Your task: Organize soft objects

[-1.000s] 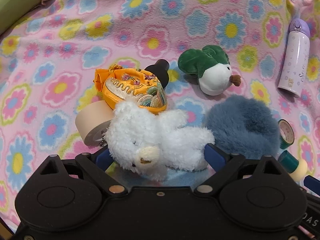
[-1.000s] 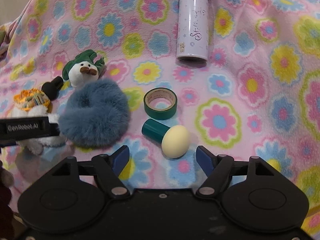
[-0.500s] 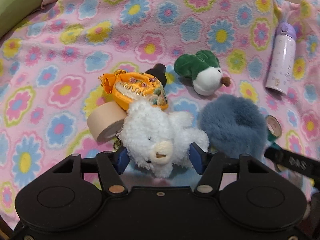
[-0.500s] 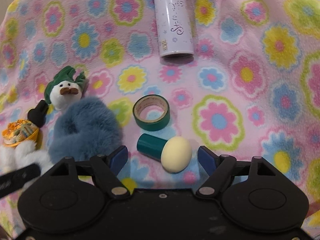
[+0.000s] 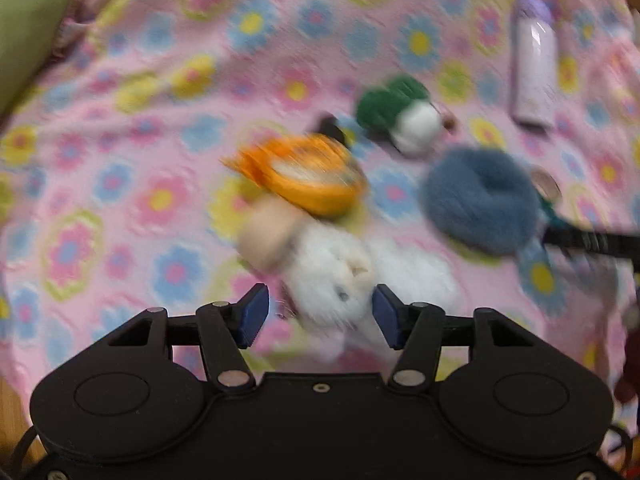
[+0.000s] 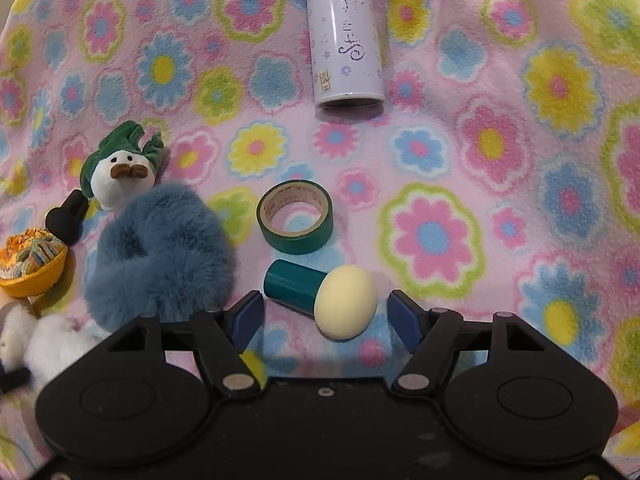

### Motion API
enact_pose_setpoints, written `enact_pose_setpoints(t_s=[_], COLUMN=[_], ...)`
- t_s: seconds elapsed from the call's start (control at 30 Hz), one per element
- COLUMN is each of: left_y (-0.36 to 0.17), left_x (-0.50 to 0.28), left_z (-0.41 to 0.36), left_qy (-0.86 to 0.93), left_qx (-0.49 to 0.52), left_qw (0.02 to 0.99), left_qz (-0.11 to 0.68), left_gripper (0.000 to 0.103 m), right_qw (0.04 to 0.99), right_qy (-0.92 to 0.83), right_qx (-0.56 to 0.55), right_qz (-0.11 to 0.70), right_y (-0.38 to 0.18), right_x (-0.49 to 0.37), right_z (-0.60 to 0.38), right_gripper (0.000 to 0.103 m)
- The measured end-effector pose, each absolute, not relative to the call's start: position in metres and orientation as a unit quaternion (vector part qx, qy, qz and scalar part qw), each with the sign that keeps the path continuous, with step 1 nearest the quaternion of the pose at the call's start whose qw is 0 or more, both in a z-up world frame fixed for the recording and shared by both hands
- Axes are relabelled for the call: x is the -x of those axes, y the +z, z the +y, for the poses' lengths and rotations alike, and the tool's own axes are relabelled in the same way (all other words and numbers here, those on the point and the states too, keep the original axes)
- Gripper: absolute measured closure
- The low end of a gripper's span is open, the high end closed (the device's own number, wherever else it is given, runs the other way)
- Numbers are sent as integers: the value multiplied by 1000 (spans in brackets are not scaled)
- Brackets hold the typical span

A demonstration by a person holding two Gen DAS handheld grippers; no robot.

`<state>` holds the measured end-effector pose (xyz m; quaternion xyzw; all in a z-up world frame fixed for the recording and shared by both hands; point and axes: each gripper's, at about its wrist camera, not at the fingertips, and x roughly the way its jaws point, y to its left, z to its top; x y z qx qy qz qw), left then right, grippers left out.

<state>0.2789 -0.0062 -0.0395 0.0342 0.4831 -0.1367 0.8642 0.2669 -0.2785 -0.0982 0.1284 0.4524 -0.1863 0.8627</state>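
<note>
Both grippers have shifted: the left gripper point(image 5: 318, 312) has drawn back and swung, smearing its view, so the white teddy bear point(image 5: 348, 280) that filled the gap a second ago now sits nearer the right-hand pad, with open space beside the left one. Its jaws are spread; through the blur I cannot tell whether either pad touches the fur. The bear lies on the flowered blanket point(image 5: 120, 152) near its front edge, with a beige tape roll point(image 5: 266, 238) and an orange embroidered pouch point(image 5: 304, 178) just behind it. The blue furry scrunchie point(image 6: 156, 256) and the green-capped plush point(image 6: 120, 170) lie farther back. The right gripper point(image 6: 326, 314), jaws wide apart, has edged closer to the cream-headed teal sponge point(image 6: 324, 294) and holds nothing.
</note>
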Motion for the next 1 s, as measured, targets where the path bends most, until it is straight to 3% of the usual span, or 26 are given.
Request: enact_pose_setpoints(t_s=[0.13,0.3,0.37,0.43,0.63,1.0], left_y=[-34,-42,-43,-45,-54,-76], left_x=[-284,-269,-264,-259,-255,-266], left_z=[5,-10,-21,-31,-64,-72], left_qy=[-105,-78,-91,-99,-98,-68], left_qx=[47,64,60,51,-19,-64], left_qw=[865,867,868,873,892,888], left_qz=[489,488,484,474,441,449], left_gripper=[34,31,18,13,7,4], right_qw=[862,864,864,863,863,864], right_qy=[-187,-181,-180,-180,-179,-174], right_qx=[-129,-127,-129,-132,-142,-153], right_qz=[452,453,453,452,449,447], right_y=[-97,-97,-97,-97,-96,-97], right_x=[-264,-263,-262,-261,-259,-259], right_z=[-276,-274,-274,-276,-279,-282], right_gripper=[33,30,30,30,30,28])
